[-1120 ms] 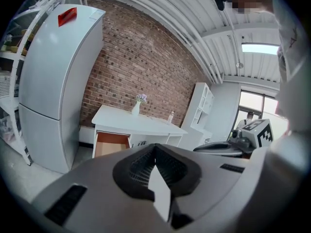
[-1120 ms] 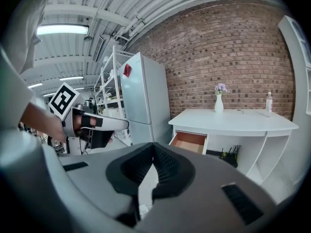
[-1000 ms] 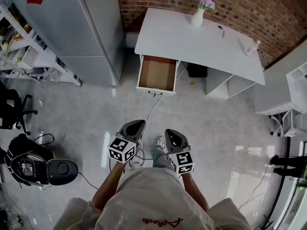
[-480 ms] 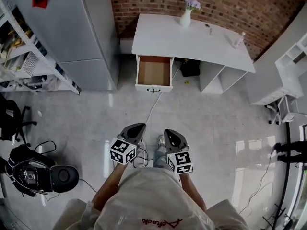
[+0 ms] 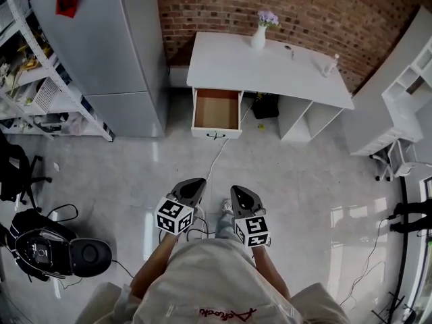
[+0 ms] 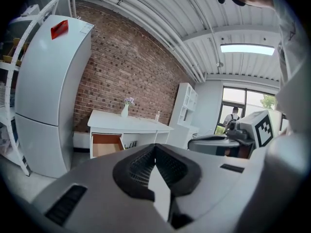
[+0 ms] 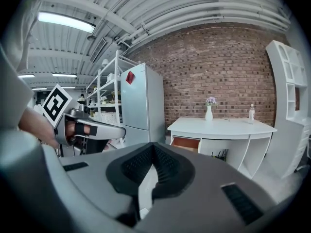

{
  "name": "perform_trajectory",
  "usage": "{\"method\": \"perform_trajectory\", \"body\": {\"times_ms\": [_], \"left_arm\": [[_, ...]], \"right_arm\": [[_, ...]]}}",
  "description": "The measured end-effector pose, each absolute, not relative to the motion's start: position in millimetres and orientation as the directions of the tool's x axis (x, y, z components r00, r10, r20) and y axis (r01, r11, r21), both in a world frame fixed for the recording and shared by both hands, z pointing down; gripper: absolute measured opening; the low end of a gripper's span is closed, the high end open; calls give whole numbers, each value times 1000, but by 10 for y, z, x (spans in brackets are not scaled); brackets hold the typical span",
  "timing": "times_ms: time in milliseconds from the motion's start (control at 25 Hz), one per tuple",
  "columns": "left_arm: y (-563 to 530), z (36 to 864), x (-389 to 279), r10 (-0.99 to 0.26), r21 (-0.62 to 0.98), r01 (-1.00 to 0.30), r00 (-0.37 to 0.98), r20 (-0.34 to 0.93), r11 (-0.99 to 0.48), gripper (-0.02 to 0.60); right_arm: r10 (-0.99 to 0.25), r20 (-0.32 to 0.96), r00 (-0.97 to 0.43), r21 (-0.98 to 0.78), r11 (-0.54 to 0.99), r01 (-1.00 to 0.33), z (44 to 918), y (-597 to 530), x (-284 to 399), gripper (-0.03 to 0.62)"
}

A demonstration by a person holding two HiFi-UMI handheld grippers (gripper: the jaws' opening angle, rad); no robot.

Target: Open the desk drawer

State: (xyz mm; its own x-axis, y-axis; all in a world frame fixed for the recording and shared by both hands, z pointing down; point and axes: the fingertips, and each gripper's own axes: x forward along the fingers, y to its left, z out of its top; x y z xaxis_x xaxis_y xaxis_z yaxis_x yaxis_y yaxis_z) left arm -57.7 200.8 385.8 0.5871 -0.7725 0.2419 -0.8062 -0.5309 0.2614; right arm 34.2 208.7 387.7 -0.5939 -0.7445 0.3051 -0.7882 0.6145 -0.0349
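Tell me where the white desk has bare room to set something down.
The desk top is bare left of the vase and along its front edge. The open drawer looks empty too. Tightest spot: back right, by the bottle.

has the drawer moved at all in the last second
No. The drawer still juts out from the front of the desk by about the same amount, its inside in view.
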Motion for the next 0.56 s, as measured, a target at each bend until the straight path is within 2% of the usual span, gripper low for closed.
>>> {"method": "perform_trajectory", "body": {"times_ms": [560], "left_arm": [[1996,3858,-531,-763,252,-799,599,245,-546,12]], "right_arm": [[-743,294,-601,-32,621,-783,3807,2043,297,17]]}}
